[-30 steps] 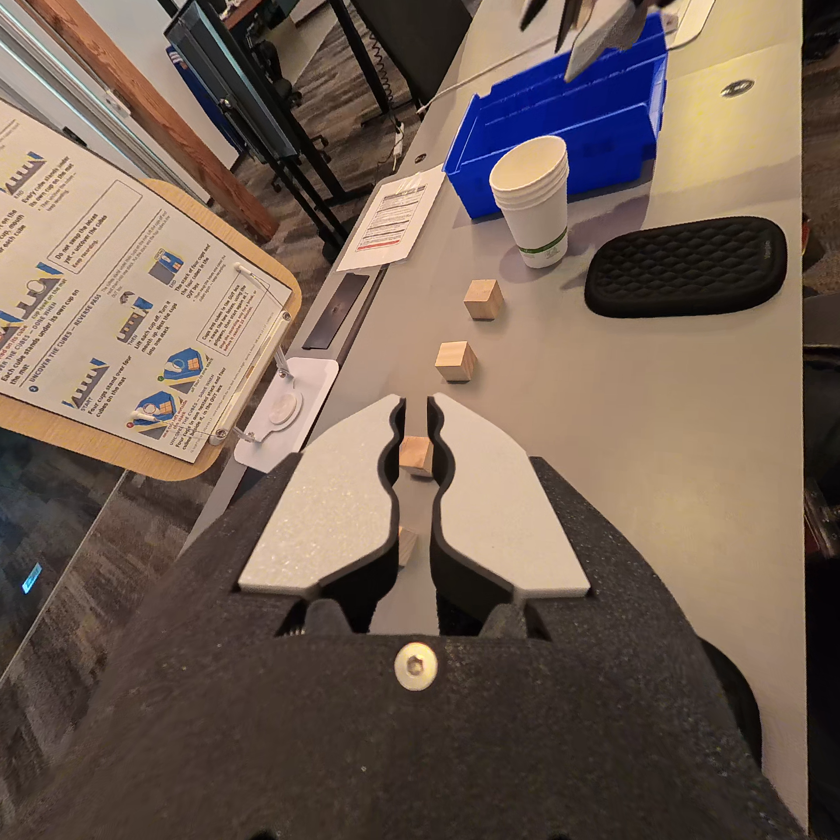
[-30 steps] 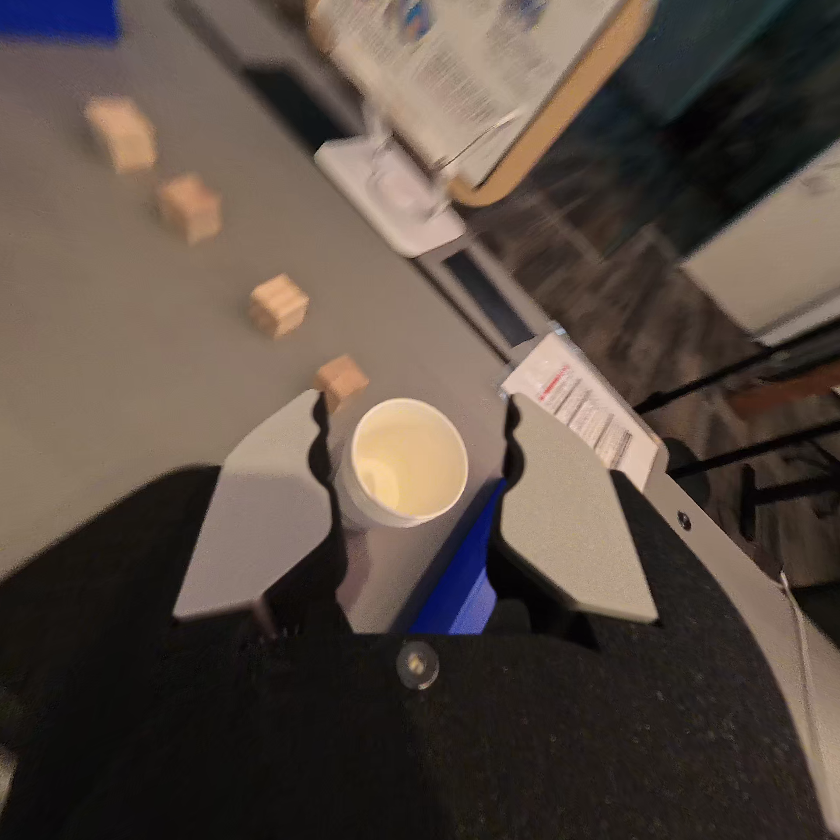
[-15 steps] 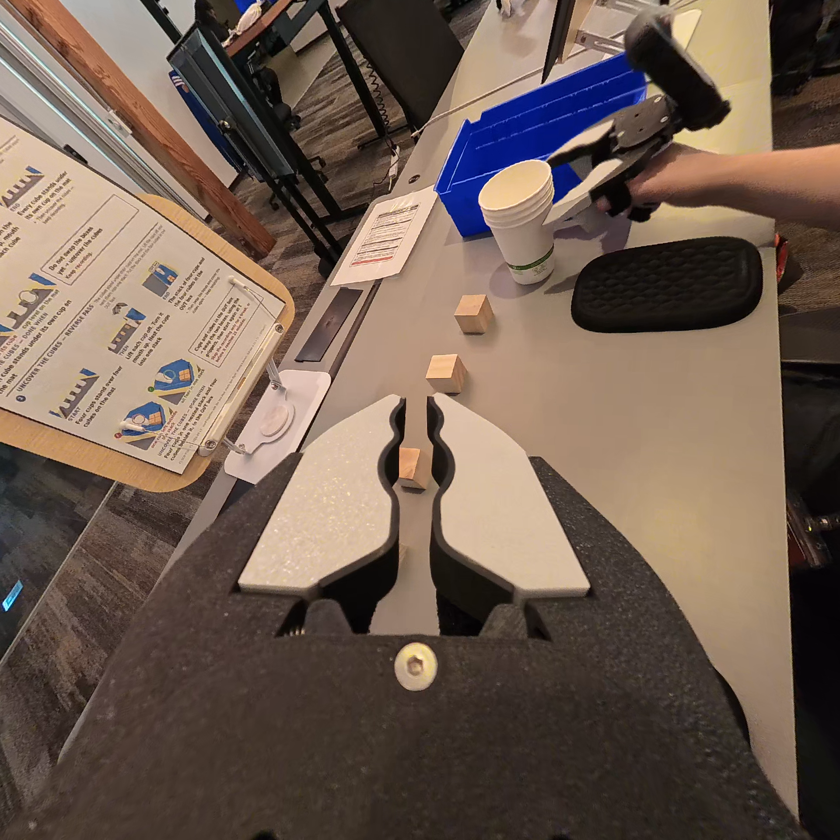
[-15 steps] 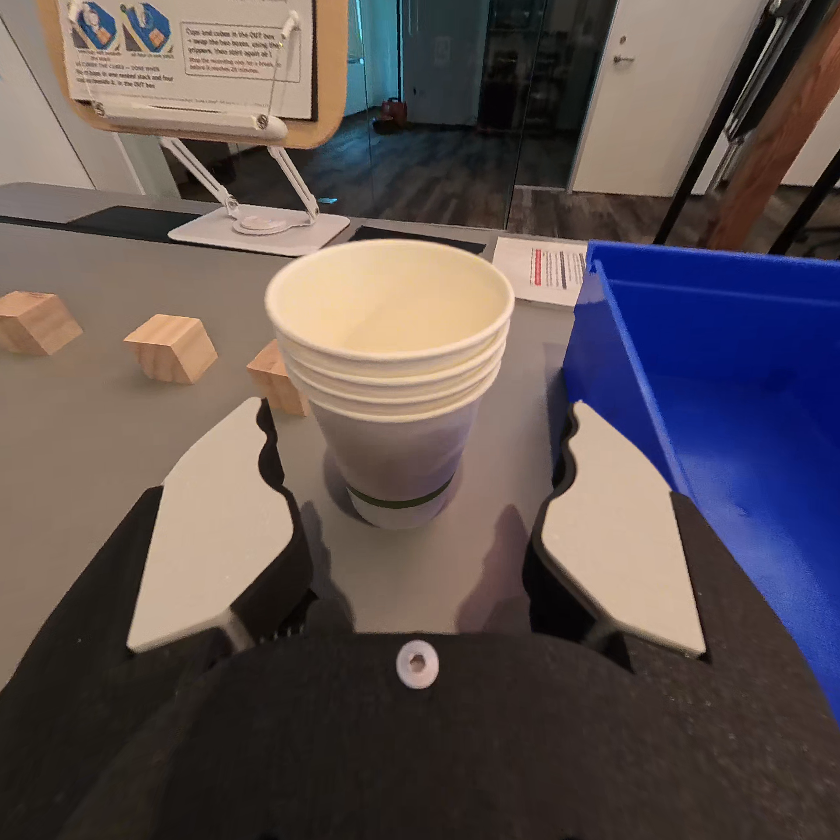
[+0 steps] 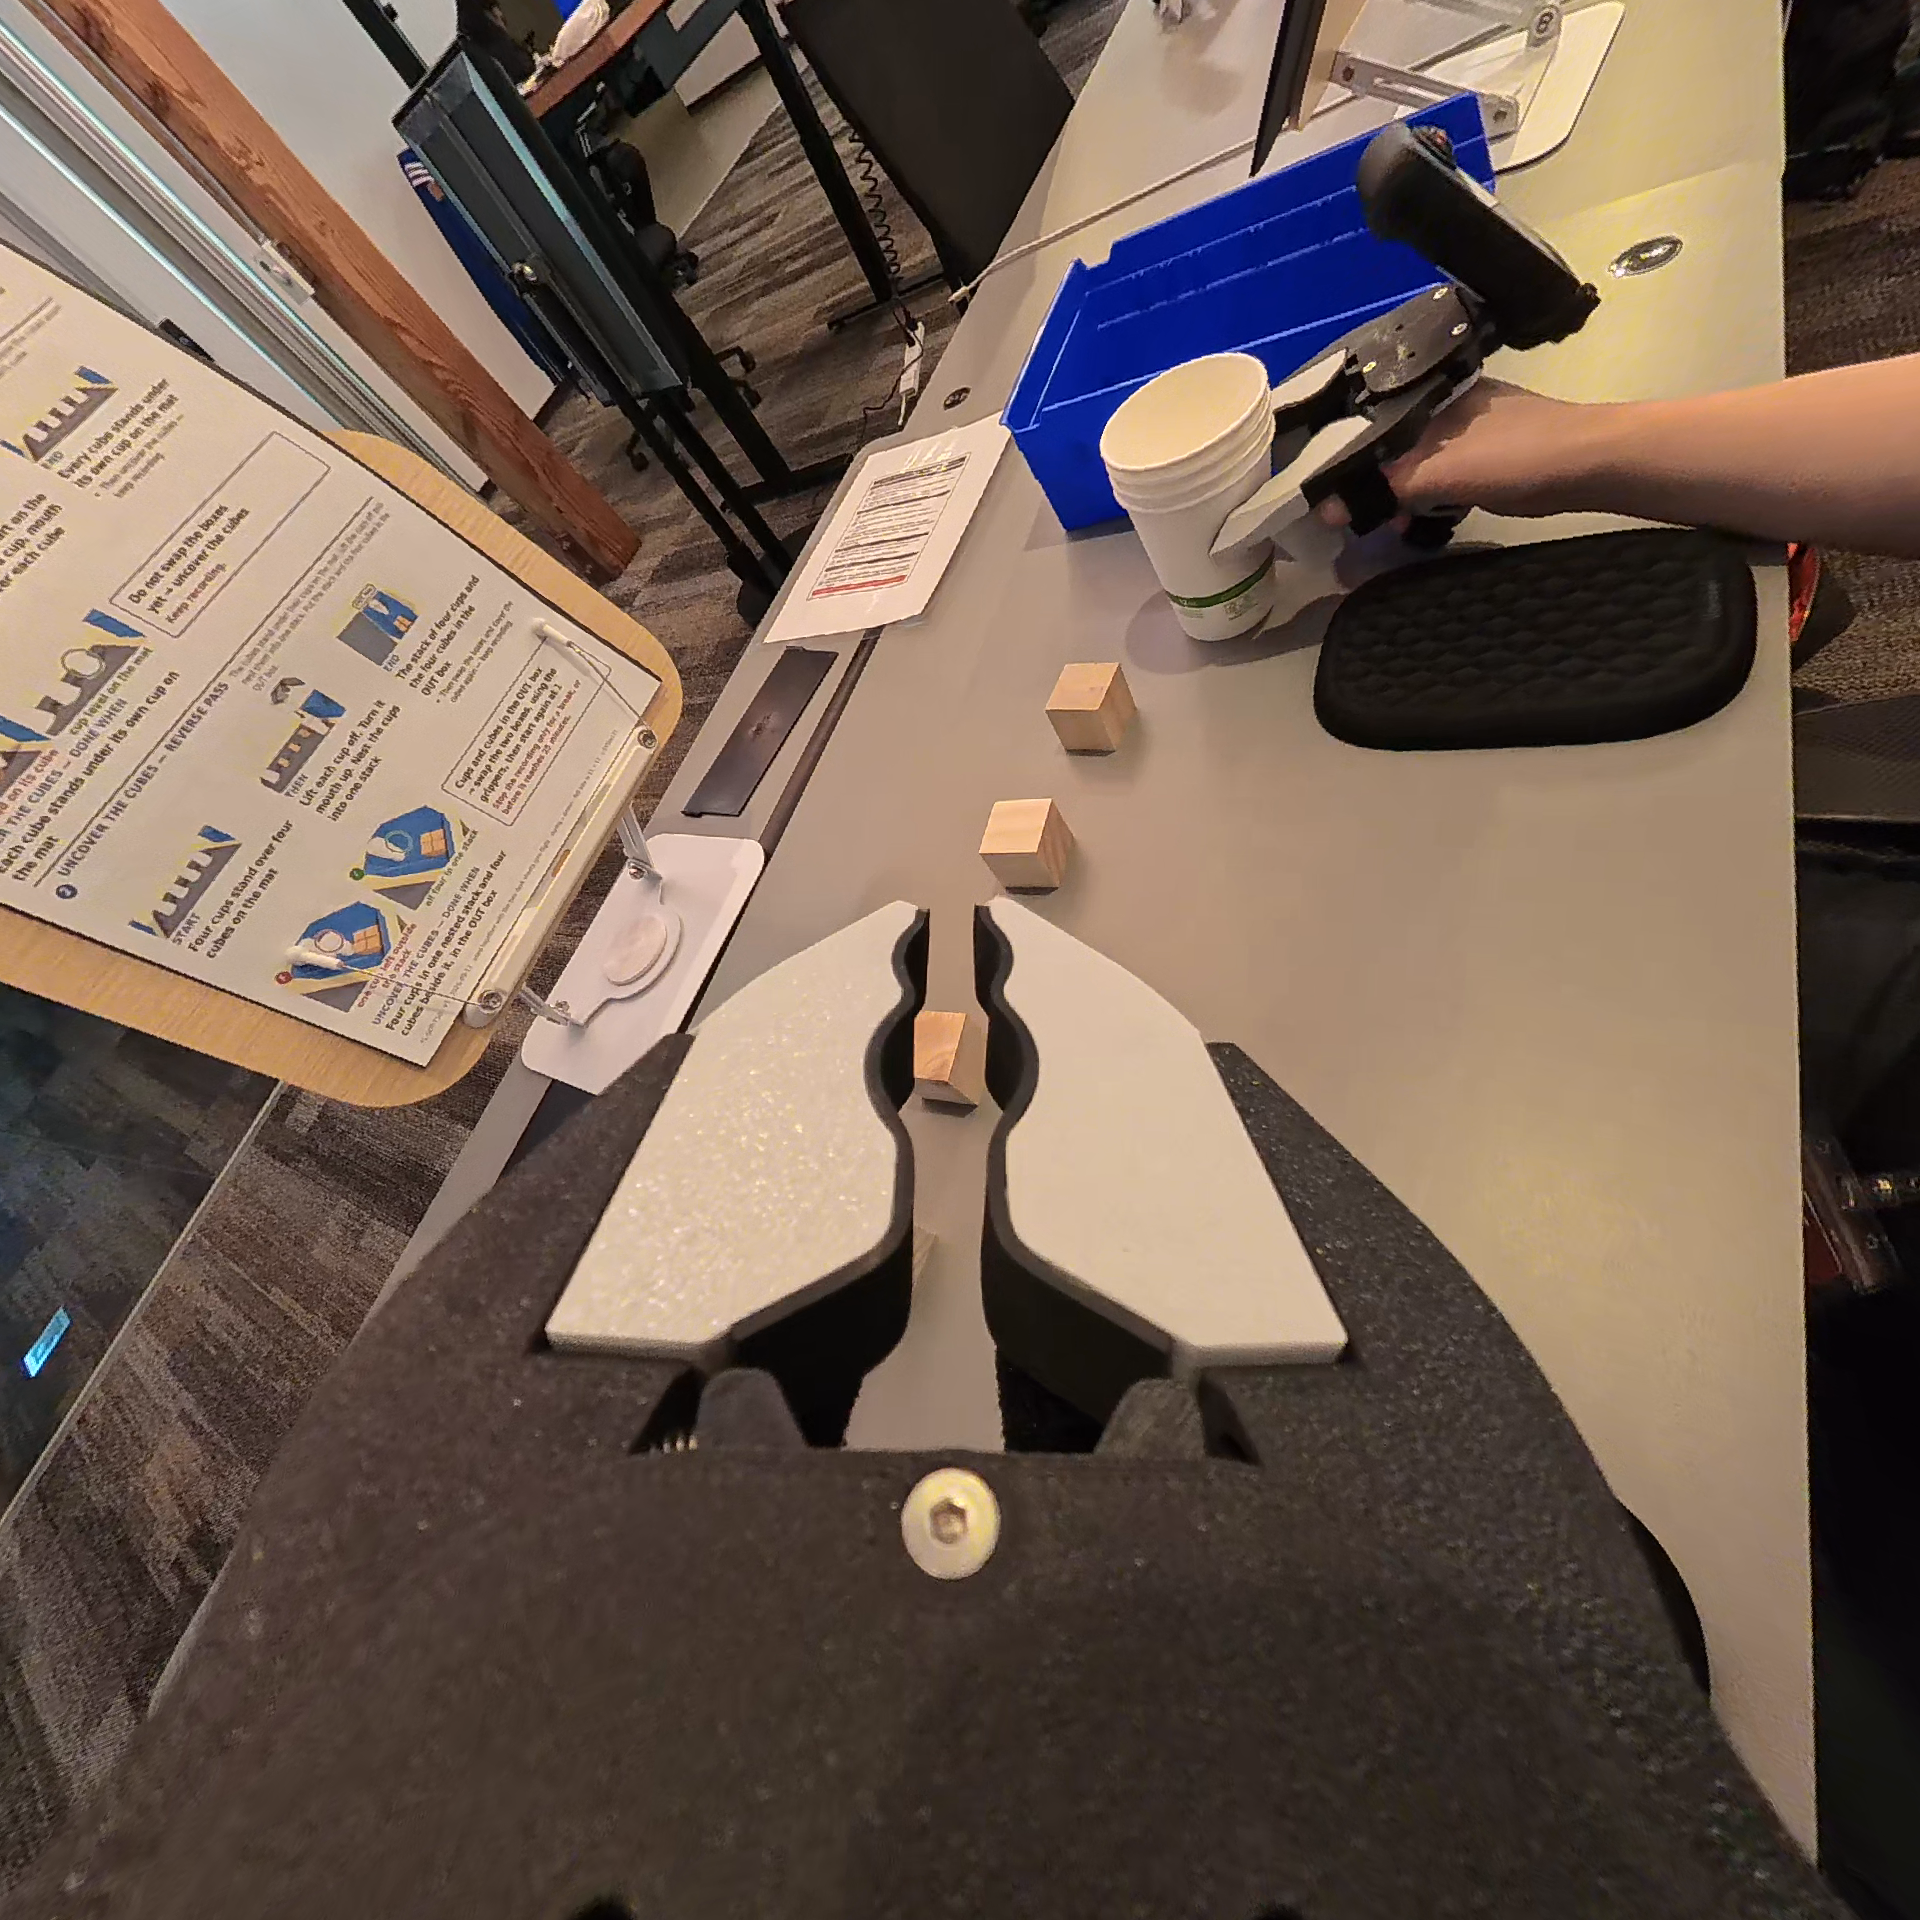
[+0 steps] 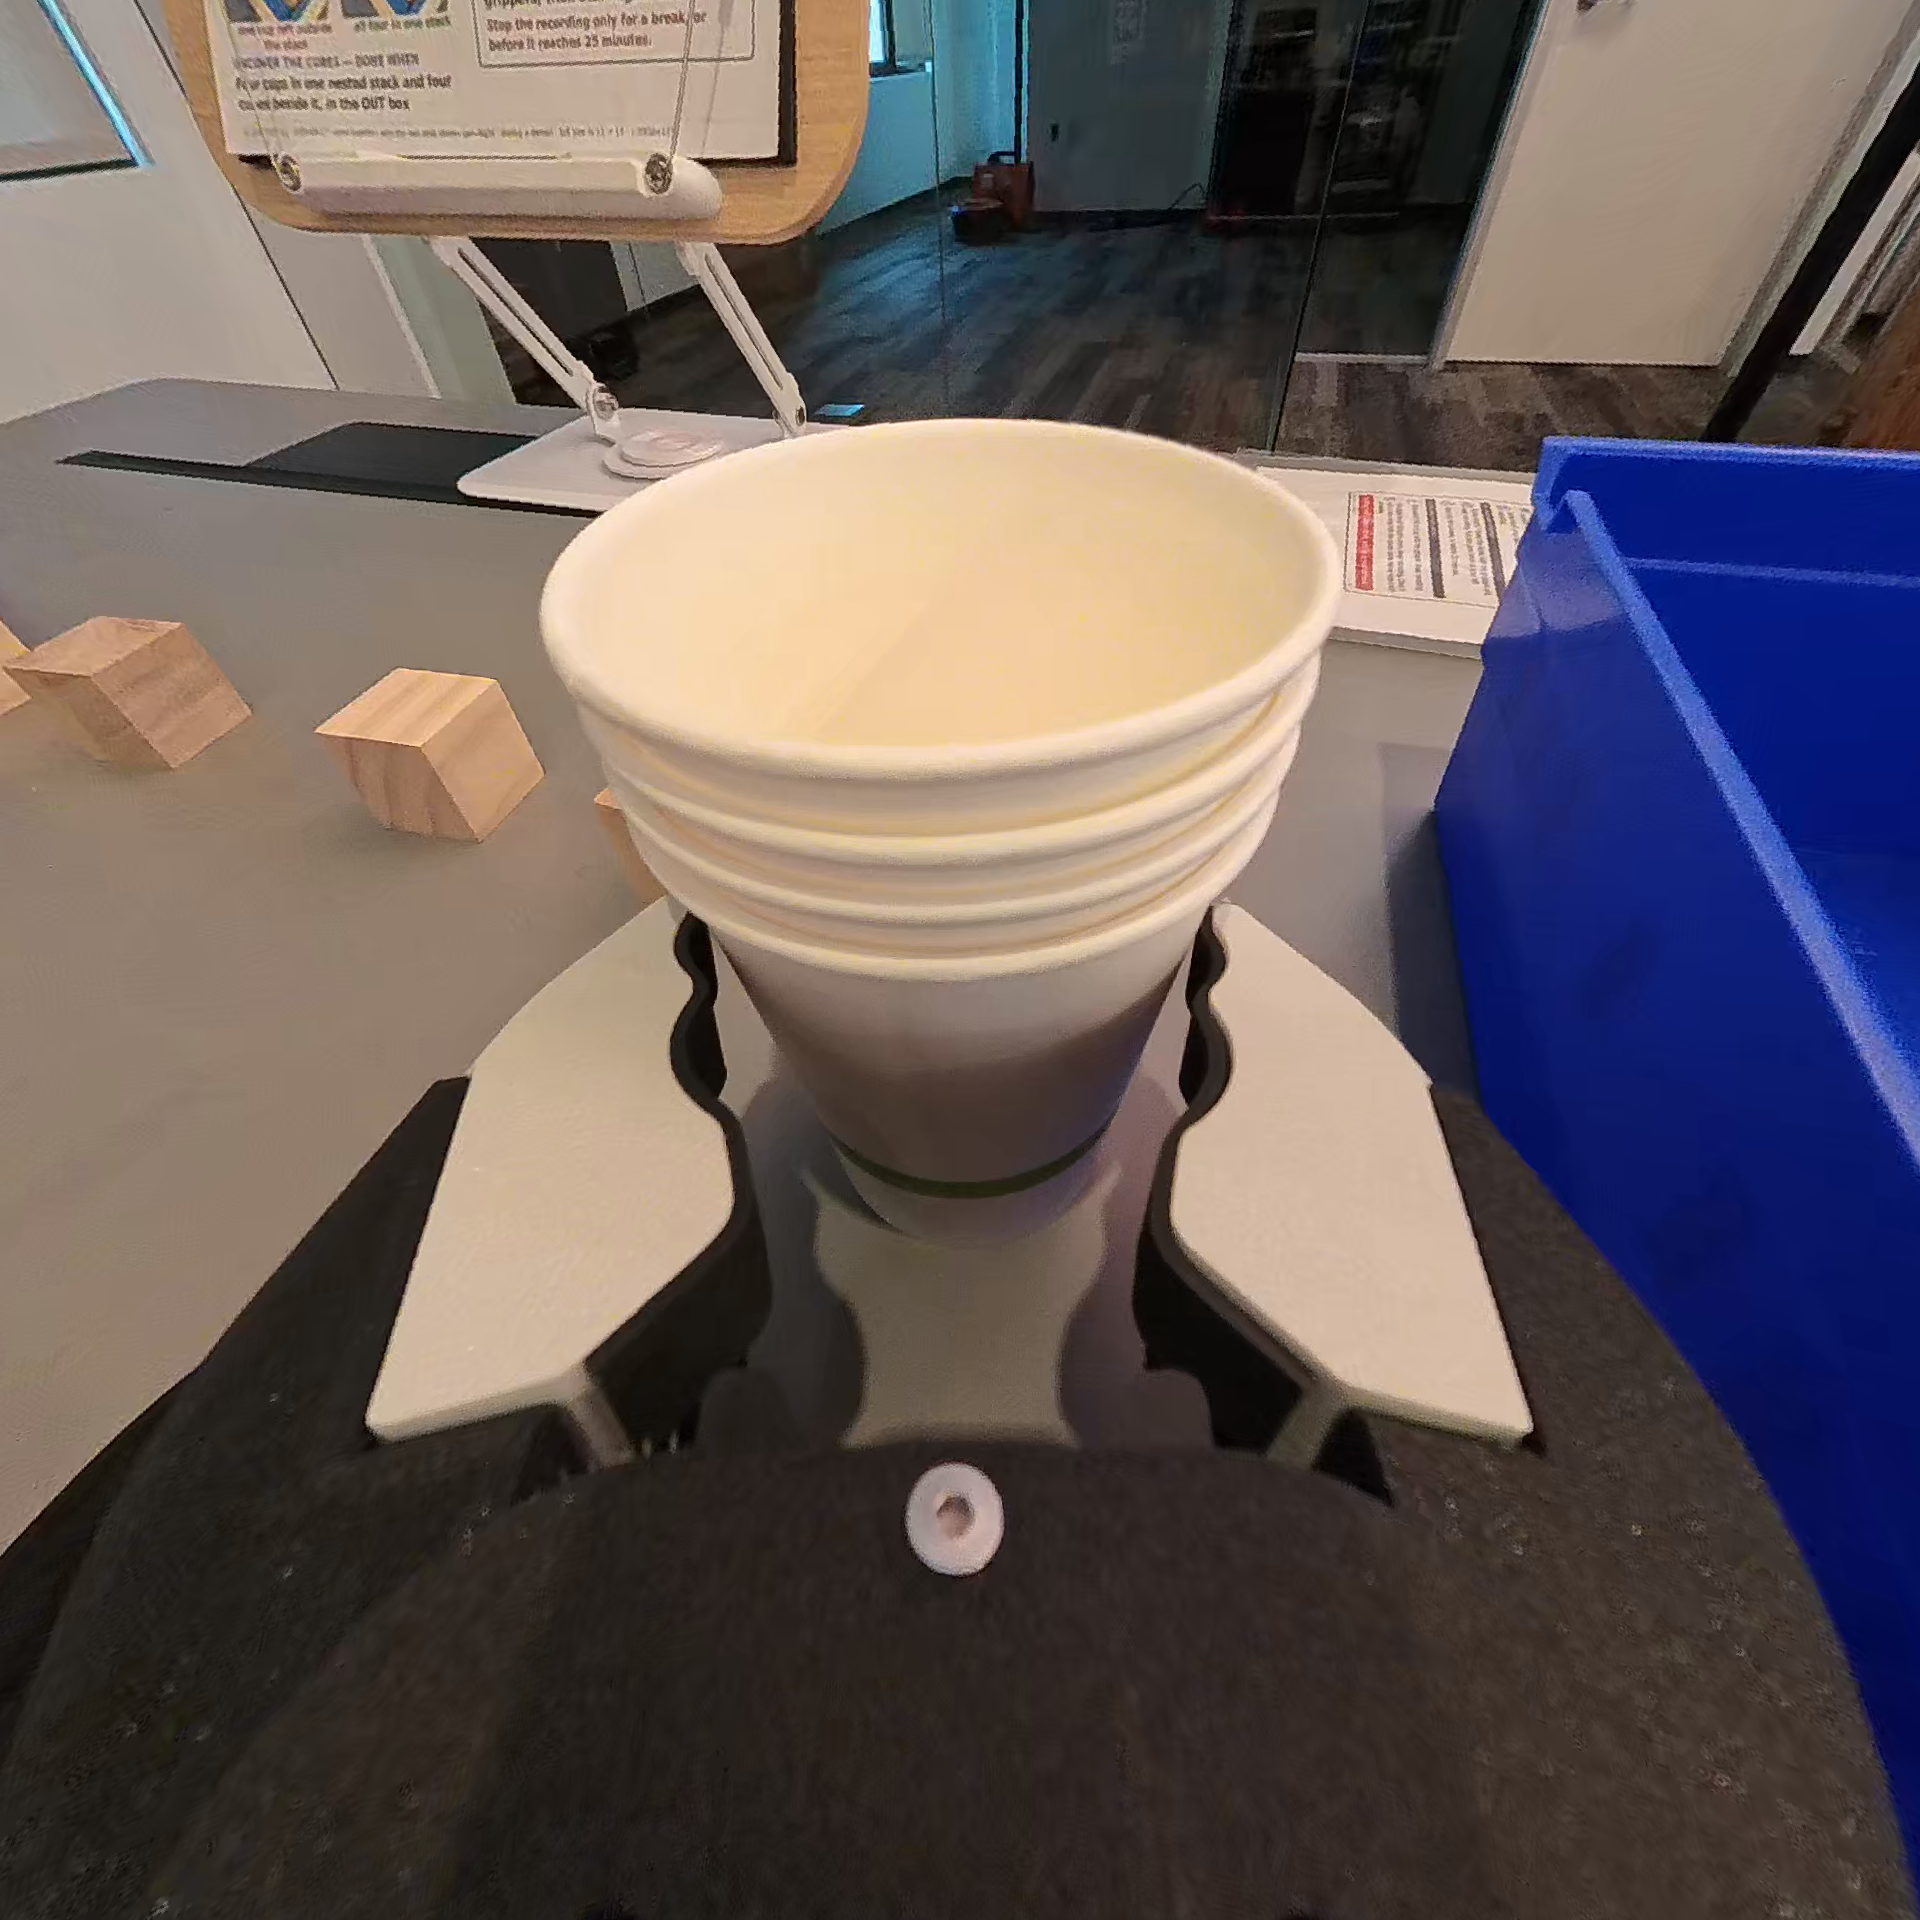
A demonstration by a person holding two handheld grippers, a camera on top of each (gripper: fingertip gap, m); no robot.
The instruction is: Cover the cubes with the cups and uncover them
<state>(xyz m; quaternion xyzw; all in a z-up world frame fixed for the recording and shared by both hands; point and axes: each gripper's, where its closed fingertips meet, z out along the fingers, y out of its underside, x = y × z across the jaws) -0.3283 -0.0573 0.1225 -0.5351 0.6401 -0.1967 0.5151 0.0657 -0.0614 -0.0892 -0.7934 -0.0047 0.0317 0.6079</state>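
A stack of nested white paper cups (image 6: 940, 810) stands upright on the grey table (image 6: 229, 997), mouth up, filling the centre of the right wrist view. The right gripper (image 6: 951, 1039) has a finger on each side of the stack's lower body, part open; whether the fingers press the paper or only flank it cannot be told. The topmost cup looks empty inside.

In the left wrist view the stack sits at upper right (image 5: 1195, 499), just beside the near corner of a blue bin (image 5: 1226, 312), with the right gripper (image 5: 1262, 509) against it from the right and a hand (image 5: 1455, 468) behind. What can be seen of the bin's inside is bare.

Wooden cubes lie in a line running from the stack toward lower centre: one (image 5: 1089, 707) near the cups, the next (image 5: 1025, 844) farther down, a third (image 5: 948, 1058) seen through the gap of the left gripper (image 5: 951, 925). That gripper hangs above the table, nearly closed, holding nothing.

A black padded rest (image 5: 1538, 634) lies right of the cubes. A printed sheet (image 5: 894, 540) lies left of the bin, and an instruction board on a stand (image 5: 291, 748) fills the left edge.
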